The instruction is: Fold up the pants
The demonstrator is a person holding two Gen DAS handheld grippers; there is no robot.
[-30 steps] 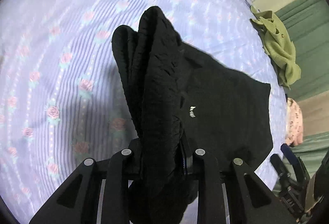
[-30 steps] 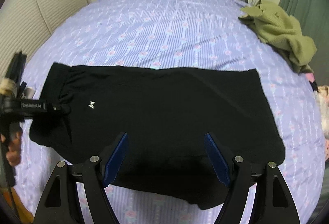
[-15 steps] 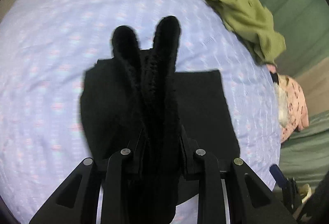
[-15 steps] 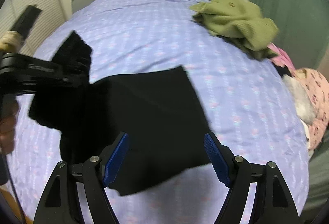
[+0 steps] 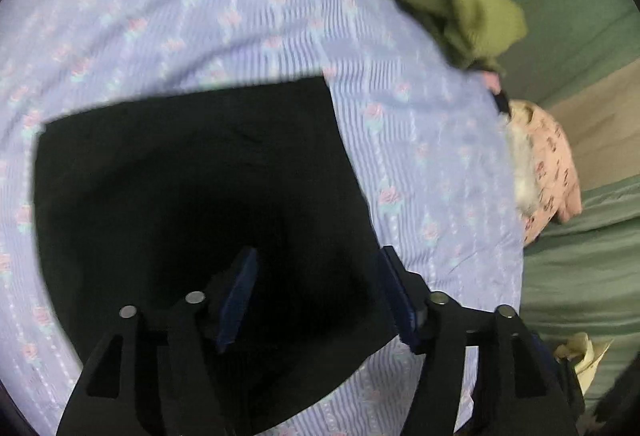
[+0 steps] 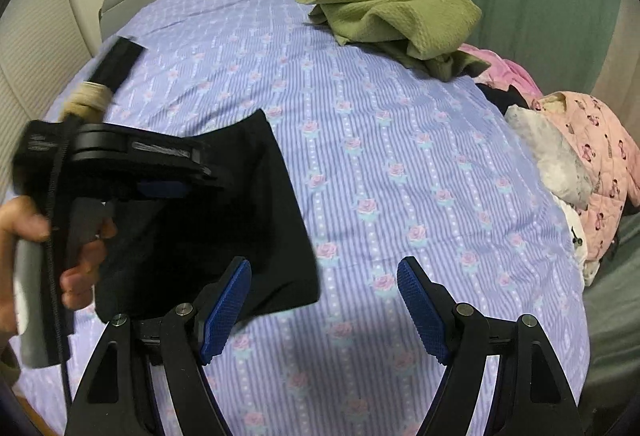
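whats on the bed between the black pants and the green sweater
Nothing: only bare striped floral bedsheet lies between the folded black pants and the green sweater, shown clearly in the right wrist view.

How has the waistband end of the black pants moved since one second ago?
Yes. The black pants were spread wide across the bed; now that end lies folded over towards the green sweater side.

Green sweater (image 6: 394, 10) crumpled near bed's (image 6: 360, 164) right edge; pink jacket (image 6: 592, 172) hangs over that edge.
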